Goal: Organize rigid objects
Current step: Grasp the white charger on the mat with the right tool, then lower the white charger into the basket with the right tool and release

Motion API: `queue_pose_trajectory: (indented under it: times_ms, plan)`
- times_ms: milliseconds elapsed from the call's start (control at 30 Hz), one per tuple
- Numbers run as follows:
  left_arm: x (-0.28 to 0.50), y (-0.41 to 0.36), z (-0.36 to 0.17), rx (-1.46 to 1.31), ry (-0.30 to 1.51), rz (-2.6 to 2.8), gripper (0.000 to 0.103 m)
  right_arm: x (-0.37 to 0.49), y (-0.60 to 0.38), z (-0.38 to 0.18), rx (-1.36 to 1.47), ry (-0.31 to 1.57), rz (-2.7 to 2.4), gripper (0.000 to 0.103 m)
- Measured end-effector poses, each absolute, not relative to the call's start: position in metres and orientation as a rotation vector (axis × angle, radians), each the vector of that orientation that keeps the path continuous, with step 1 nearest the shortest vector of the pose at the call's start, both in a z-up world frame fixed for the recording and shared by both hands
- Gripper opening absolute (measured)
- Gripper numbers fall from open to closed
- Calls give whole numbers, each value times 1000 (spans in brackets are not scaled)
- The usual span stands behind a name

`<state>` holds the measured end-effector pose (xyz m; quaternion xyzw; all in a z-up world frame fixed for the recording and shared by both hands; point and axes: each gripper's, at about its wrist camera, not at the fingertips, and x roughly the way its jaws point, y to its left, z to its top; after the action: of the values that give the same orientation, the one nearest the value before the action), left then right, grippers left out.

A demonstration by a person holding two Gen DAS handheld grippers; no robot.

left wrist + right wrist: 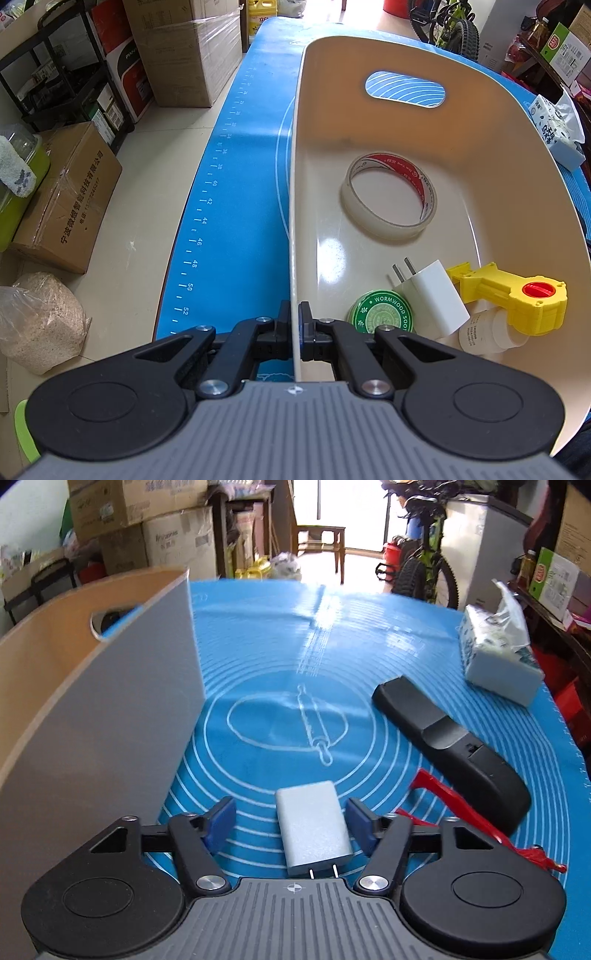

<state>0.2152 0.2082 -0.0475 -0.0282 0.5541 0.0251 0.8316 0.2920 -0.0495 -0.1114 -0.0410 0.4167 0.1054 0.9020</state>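
Observation:
In the left wrist view my left gripper (294, 314) is shut on the thin side wall of a cream bin (291, 221). Inside the bin lie a clear tape roll (356, 206), a green round tin (380, 312), a white plug charger (436, 299), a yellow plastic part with a red cap (517, 295) and a small white bottle (480, 334). In the right wrist view my right gripper (291, 818) stands open, low over the blue mat (280, 657). A second white charger (312, 823) lies between its blue pads, prongs towards the camera; a gap shows at the left pad.
The bin's outer wall (110, 720) rises just left of the right gripper. A long black handset-shaped object (450, 746) and a red plastic piece (454, 812) lie on the mat to the right. A tissue pack (495, 653) sits at the far right edge. Boxes and a bicycle stand beyond the table.

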Motion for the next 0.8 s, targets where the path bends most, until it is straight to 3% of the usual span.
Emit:
queue_pose_trajectory:
  times_ms: [100,200,467,800]
  plan:
    - [215,208,-48,-59,1175,55,4,288,-48,-112,-100,855,227,60]
    - [215,208,-47,-58,1176,56,4,286,-51,-109,-92,853,220,43]
    - [215,207,-47,-60,1175,55,4,270,-59,-99,-91,834,171,43]
    - [215,208,-47,-61,1175,55,4,242,-58,-38,-69,713,174,43]
